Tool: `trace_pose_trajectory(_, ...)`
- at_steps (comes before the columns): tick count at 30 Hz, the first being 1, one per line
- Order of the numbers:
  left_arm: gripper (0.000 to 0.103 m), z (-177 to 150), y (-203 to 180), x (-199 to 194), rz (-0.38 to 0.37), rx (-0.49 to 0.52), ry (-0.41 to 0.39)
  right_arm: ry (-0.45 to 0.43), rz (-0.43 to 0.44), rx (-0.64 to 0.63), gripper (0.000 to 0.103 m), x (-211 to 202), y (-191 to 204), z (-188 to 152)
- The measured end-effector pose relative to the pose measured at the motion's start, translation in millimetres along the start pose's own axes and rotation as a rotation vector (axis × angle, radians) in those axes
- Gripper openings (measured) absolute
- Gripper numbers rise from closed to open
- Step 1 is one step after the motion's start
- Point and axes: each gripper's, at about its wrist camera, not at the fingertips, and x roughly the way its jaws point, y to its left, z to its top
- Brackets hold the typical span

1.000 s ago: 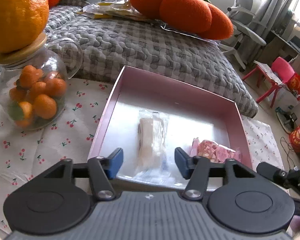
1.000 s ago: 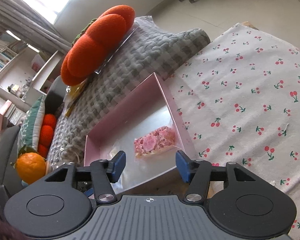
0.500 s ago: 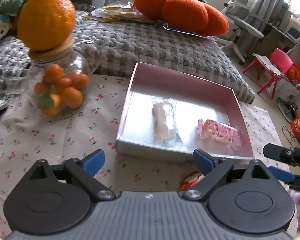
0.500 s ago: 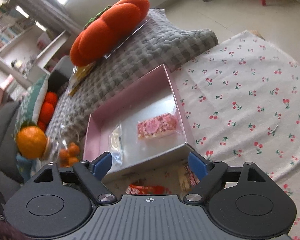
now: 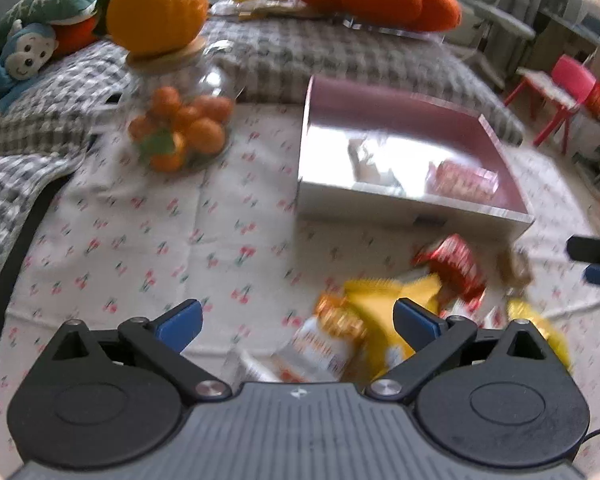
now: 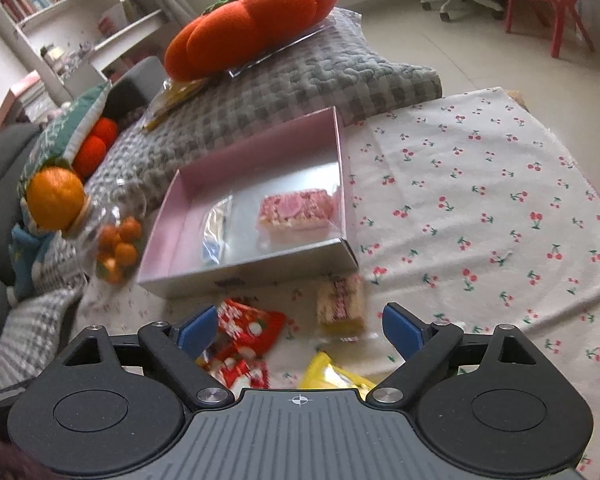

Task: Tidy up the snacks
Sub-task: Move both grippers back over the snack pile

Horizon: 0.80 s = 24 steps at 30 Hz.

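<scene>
Cherry-print cloth (image 6: 480,208) covers the table, creased and soft. Behind it lies a grey quilted blanket (image 6: 284,92) with an orange plush pumpkin (image 6: 252,24) on top. At your left stands a clear glass jar (image 5: 180,120) of small oranges, a wooden lid on it and a large orange ball (image 5: 156,6) on the lid.

Pink box (image 6: 260,152), shallow, rectangular, silvery floor. Inside: a clear-wrapped white bar (image 6: 216,232) and a pink wrapped bar (image 6: 296,210), lying apart.

Loose snacks lie on the cloth just in front of the box's near wall: a red packet (image 6: 248,328), a pale square cake (image 6: 340,304), a yellow bag (image 5: 396,296) and an orange-and-white pack (image 5: 328,340). The left view is blurred; labels unreadable.

Your left gripper (image 5: 296,322) has just been opening; jaws spread wide above the orange-and-white pack, pads clear of it. Your right gripper (image 6: 300,326) has also just been opening; jaws spread, red packet and cake seen between them, neither pinched.
</scene>
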Motion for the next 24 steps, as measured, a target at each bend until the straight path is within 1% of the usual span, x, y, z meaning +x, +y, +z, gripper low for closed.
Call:
trace_pose_trajectory(5,0.101,-15.0,3.2,7.1,0.096,0.023,0.062,0.029,-0.037,-0.078,0.091,-1.4,0.7,-13.9)
trace_pose_trajectory(10,0.101,-24.0,15.6,7.6,0.140,-0.052,0.105,0.053,-0.063,-0.150,0.091,-1.0,4.8,-27.8)
trace_pose_trajectory(12,0.100,-25.0,22.7,9.9,0.133,-0.119,0.134,0.060,-0.069,-0.172,0.091,-0.4,6.9,-31.8)
trace_pose_trajectory(14,0.099,-27.2,27.4,11.1,0.105,-0.183,0.154,0.068,-0.070,-0.184,0.091,0.5,8.9,-34.8)
trace_pose_trajectory(17,0.095,-30.1,30.8,13.2,0.087,-0.248,0.178,0.076,-0.055,-0.210,0.091,0.7,14.8,-40.0)
trace_pose_trajectory(20,0.090,-34.0,31.9,13.2,0.077,-0.288,0.189,0.080,-0.023,-0.266,0.091,1.0,25.1,-45.6)
trace_pose_trajectory(21,0.085,-35.1,31.7,12.9,0.076,-0.293,0.190,0.077,-0.009,-0.291,0.091,0.5,29.5,-48.4)
trace_pose_trajectory(24,0.081,-38.2,30.2,12.8,0.083,-0.275,0.184,0.058,0.037,-0.389,0.091,-1.0,43.5,-59.0)
